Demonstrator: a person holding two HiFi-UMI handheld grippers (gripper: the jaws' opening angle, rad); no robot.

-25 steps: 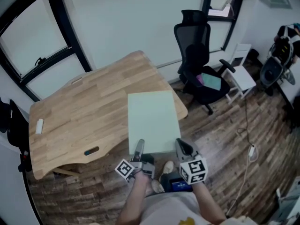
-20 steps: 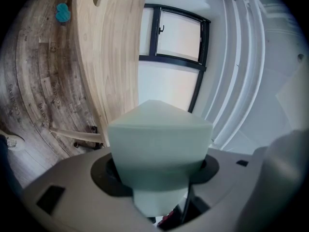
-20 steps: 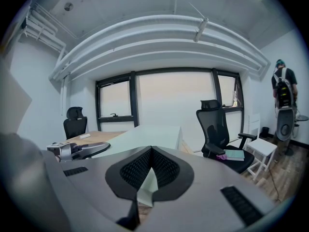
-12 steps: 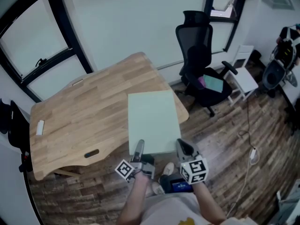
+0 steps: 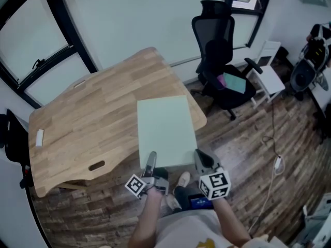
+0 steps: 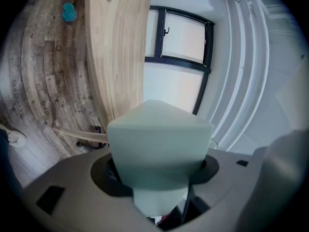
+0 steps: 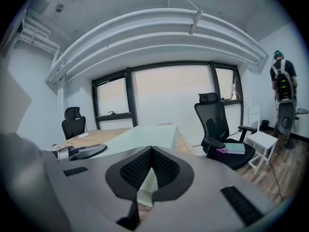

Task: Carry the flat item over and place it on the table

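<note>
Sheet (image 5: 165, 130) crept slightly fwd vs prior frame, was held flat over table (image 5: 88, 123) near corner. L gripper (image 5: 150, 163) + R gripper (image 5: 203, 160) both clamped on its near edge.

Soft daylight from windows (image 7: 164, 93); 3 fisheye views vignetted, foreground perhaps blurred.

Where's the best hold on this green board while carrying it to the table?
The near edge, close to each corner, from the person's side, as the left gripper and right gripper do. The board is thin, wide and flat, so two spaced pinches likely stop it tipping.
</note>
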